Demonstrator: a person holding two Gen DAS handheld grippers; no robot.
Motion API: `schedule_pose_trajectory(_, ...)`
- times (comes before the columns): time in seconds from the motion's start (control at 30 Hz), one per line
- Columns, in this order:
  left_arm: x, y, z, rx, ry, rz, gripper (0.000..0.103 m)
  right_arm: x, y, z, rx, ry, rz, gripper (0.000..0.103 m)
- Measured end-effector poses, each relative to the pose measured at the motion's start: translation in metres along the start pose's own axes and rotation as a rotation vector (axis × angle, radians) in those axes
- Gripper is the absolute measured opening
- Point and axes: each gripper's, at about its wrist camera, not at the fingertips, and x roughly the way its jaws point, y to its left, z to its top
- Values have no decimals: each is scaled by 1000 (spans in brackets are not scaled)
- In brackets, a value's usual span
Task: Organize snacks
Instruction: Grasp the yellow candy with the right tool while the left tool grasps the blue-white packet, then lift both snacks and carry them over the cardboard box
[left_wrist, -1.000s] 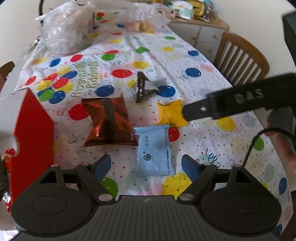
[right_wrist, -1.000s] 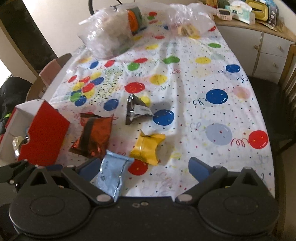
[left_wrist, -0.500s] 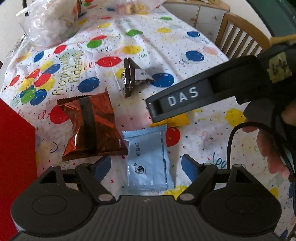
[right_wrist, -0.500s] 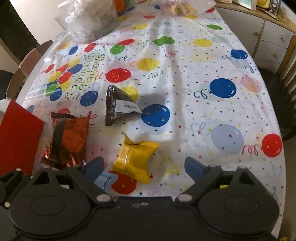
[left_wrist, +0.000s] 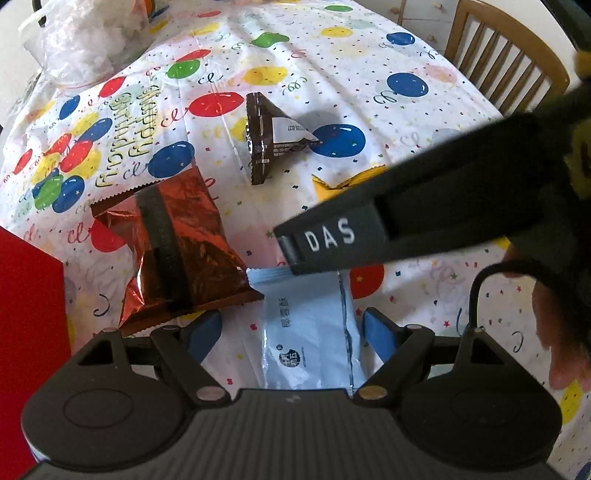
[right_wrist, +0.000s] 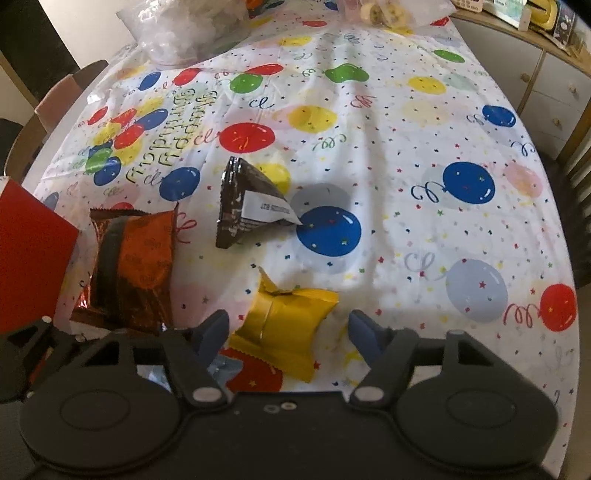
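My left gripper (left_wrist: 291, 326) is open, its fingers on either side of a light blue snack packet (left_wrist: 306, 332) lying flat on the balloon tablecloth. A shiny red-brown packet (left_wrist: 177, 254) lies just left of it, overlapping its corner. A dark brown triangular packet (left_wrist: 267, 136) lies further back. My right gripper (right_wrist: 288, 330) is open, low over a yellow packet (right_wrist: 284, 328) that sits between its fingers. The right gripper's body crosses the left wrist view (left_wrist: 424, 221) and hides most of the yellow packet (left_wrist: 347, 182).
A red box (right_wrist: 29, 258) stands at the left table edge. Clear plastic bags (right_wrist: 192, 26) with snacks lie at the far end. A wooden chair (left_wrist: 506, 59) and a white sideboard (right_wrist: 546, 85) stand to the right of the table.
Both grippers have moved forward and lower. The blue packet now lies between the left fingers, the yellow packet between the right fingers. The right gripper body covers more of the left view.
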Motion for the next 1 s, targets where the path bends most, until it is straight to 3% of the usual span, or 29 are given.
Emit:
schedule_pose_trajectory(0.07, 0, 0, 1, -3, -1, -1, 83, 0, 3, -1, -15, -4, -16, 62)
schedule_pose_trajectory(0.33, -4, -1, 0, -13, -13, -32, 51, -4, 2, -4, -9, -5, 10, 42)
schedule_pose_trajectory(0.4, -6, -4, -2, -9, -15, -28, 48, -5, 1, -5, -4, -6, 14, 41)
schedule_pose_trajectory(0.7, -18, 1, -13, -58, -29, -29, 47, -14, -8, -16, 42, -22, 44, 35)
schedule_pose_trajectory(0.73, -21, 2, -15, -63, -32, -31, 47, -15, -9, -17, 50, -24, 47, 33)
schedule_pose_trajectory(0.77, -24, 2, -17, -70, -37, -30, 47, -18, -11, -19, 56, -29, 52, 23)
schedule_pose_trajectory(1.0, -43, 10, -29, -114, -66, -28, 47, -32, -15, -31, 54, -39, 59, 23)
